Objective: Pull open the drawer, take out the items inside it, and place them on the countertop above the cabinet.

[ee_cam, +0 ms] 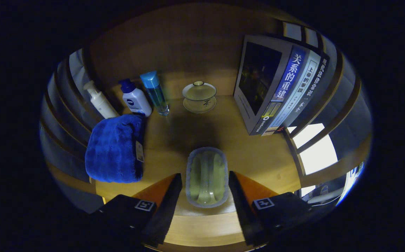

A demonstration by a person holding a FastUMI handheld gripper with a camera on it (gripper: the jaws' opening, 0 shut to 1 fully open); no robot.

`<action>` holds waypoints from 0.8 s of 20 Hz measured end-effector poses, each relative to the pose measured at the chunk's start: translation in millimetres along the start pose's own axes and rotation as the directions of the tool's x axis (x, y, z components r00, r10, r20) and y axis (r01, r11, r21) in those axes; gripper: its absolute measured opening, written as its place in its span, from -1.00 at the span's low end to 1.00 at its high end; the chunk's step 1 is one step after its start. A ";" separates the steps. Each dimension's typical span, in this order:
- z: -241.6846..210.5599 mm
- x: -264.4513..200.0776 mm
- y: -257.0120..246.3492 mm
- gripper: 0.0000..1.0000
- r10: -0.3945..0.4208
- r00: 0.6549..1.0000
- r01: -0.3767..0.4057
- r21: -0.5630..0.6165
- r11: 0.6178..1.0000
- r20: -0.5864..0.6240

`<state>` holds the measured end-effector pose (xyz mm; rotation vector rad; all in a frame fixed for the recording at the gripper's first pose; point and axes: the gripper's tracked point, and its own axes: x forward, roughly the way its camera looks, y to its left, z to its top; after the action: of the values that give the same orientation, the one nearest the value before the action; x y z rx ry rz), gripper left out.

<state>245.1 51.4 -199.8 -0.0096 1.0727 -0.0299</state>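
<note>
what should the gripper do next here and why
Probably lift the gripper straight back and away. The clear oval dish lies flat on the wooden countertop, between the open fingers, and neither finger seems to press on it, so it looks already placed. Backing off straight should avoid nudging it toward the blue towel beside it.

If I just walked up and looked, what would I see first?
Probably the pale green oval dish lying on the wooden countertop, right between the fingers of the open gripper, which do not seem to press on it. Next, the fluffy blue towel folded to its left, with three bottles standing behind it. Farther back sits a lidded tea bowl, and a row of upright books stands to its right.
</note>
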 end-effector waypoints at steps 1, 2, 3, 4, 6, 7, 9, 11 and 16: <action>-4.6 -3.2 2.6 0.75 0.007 1.000 -0.007 0.006 1.000 0.008; -6.6 -5.7 5.9 0.83 0.020 0.999 -0.020 0.019 1.000 0.025; -9.6 -8.1 8.6 0.91 0.032 0.999 -0.033 0.032 0.999 0.043; -13.7 -11.8 9.2 0.99 0.031 0.998 -0.034 0.046 0.998 0.063; -17.8 -18.9 12.4 0.99 0.046 0.992 -0.055 0.080 0.995 0.114; -18.7 -23.3 12.9 0.99 0.047 0.987 -0.062 0.094 0.994 0.153; -32.8 -34.6 8.0 0.99 0.026 0.977 -0.048 0.099 0.994 0.212; -50.0 -54.5 8.4 0.99 0.034 0.963 -0.063 0.102 0.993 0.269; -85.9 -116.5 -4.9 0.98 0.028 0.897 -0.082 0.104 0.991 0.442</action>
<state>113.9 50.4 -138.4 0.1182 0.6144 -0.0392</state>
